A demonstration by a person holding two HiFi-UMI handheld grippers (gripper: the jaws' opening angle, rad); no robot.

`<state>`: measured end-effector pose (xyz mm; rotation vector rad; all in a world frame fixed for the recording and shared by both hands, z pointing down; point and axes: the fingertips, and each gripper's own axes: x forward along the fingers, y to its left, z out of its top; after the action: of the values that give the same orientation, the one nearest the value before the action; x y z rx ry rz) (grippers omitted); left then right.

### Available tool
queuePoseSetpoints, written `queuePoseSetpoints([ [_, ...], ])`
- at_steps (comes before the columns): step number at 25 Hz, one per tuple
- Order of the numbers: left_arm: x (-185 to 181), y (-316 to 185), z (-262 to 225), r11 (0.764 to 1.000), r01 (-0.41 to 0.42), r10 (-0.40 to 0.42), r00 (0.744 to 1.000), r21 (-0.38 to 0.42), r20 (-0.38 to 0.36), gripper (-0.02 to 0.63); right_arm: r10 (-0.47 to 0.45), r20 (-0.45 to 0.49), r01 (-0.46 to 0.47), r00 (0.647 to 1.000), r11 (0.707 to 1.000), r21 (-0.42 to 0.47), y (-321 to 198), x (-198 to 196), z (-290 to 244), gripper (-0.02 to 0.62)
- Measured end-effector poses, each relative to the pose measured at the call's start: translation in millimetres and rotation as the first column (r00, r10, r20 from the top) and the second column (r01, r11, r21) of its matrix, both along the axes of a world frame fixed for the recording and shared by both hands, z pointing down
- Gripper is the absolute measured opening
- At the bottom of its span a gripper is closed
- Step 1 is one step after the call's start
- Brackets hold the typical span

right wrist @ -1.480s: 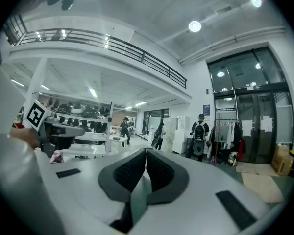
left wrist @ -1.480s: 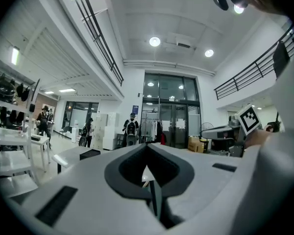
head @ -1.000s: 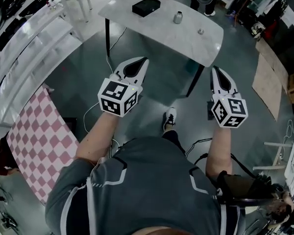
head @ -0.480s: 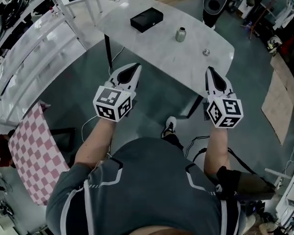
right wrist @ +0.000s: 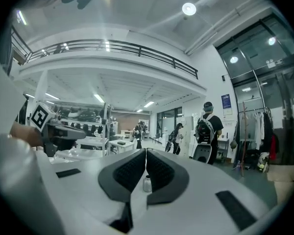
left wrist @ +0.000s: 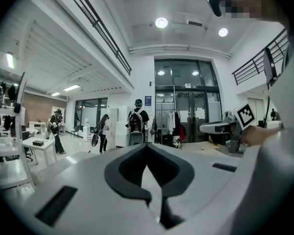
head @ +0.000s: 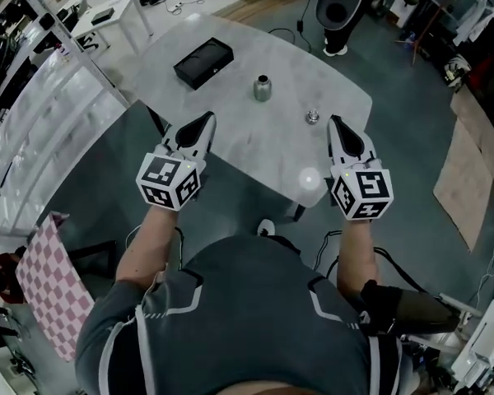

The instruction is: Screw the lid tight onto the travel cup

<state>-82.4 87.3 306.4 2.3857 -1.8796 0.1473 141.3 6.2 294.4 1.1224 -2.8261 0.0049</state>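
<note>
Our left gripper (head: pixel 202 122) and right gripper (head: pixel 333 123) were both clenched, empty, mid-frame. Above them, the travel cup (head: pixel 263 88) and lid (head: pixel 313 117) stood apart on the table (head: pixel 239 138).

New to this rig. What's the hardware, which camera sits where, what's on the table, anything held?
No robot: a person holds a pair of tongs in each hand, each with a marker cube on the back. The head view looks down from the person's head at the left tongs and right tongs, both pointing at a marble table. On it stand a black box, a metal travel cup and, apart from it, a small lid. The other two pictures come from cameras riding on the tongs, looking along their jaws. Both pairs are shut and hold nothing; the cup seen in the right gripper view stands farther off.
</note>
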Motion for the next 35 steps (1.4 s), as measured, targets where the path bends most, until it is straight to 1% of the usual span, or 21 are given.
queuePoseSetpoints([
  [4,13,-40,1,1.000,0.008,-0.008,1.000,-0.003,-0.011,0.009,-0.032,-0.009,0.032,0.999,0.999,-0.013,-32,15,7,0.028],
  [6,16,-57,2,1.000,0.008,-0.008,1.000,-0.017,-0.002,0.009,-0.027,-0.021,0.027,0.999,1.000,-0.016,-48,19,9,0.028],
  [10,14,-85,9,0.999,0.002,-0.001,1.000,-0.041,0.025,0.009,-0.011,-0.015,0.010,1.000,1.000,-0.026,-71,19,16,0.028],
  [14,20,-111,17,0.997,-0.059,0.060,0.998,-0.042,0.022,0.009,0.014,-0.028,-0.015,1.000,0.999,-0.046,-83,18,27,0.028],
  [17,12,-133,30,0.994,-0.085,0.086,0.996,-0.061,0.013,0.009,0.036,-0.061,-0.039,0.997,0.998,-0.040,-94,13,32,0.028],
  [19,7,-150,36,0.993,-0.108,0.108,0.994,-0.051,0.001,0.009,0.072,-0.074,-0.075,0.995,0.996,-0.045,-105,13,35,0.028],
  [23,-2,-185,45,0.976,-0.217,0.217,0.976,-0.023,0.004,0.009,0.157,-0.092,-0.160,0.983,0.987,-0.017,-119,7,38,0.028],
  [27,-28,-215,47,0.970,-0.242,0.242,0.970,0.002,-0.014,0.009,0.228,-0.091,-0.232,0.969,0.972,-0.033,-131,-7,42,0.028],
  [29,-31,-231,48,0.961,-0.278,0.278,0.960,0.012,-0.018,0.009,0.256,-0.111,-0.261,0.960,0.965,-0.038,-137,-10,45,0.028],
  [31,-30,-244,52,0.946,-0.324,0.324,0.946,0.008,-0.025,0.009,0.300,-0.121,-0.305,0.946,0.952,-0.029,-143,-11,44,0.028],
  [33,-35,-252,52,0.929,-0.369,0.369,0.928,0.010,-0.041,0.009,0.370,-0.110,-0.373,0.922,0.928,-0.003,-148,-13,40,0.028],
  [35,-47,-260,50,0.927,-0.374,0.375,0.926,0.021,-0.038,0.009,0.418,-0.105,-0.418,0.902,0.908,0.022,-153,-19,35,0.028],
])
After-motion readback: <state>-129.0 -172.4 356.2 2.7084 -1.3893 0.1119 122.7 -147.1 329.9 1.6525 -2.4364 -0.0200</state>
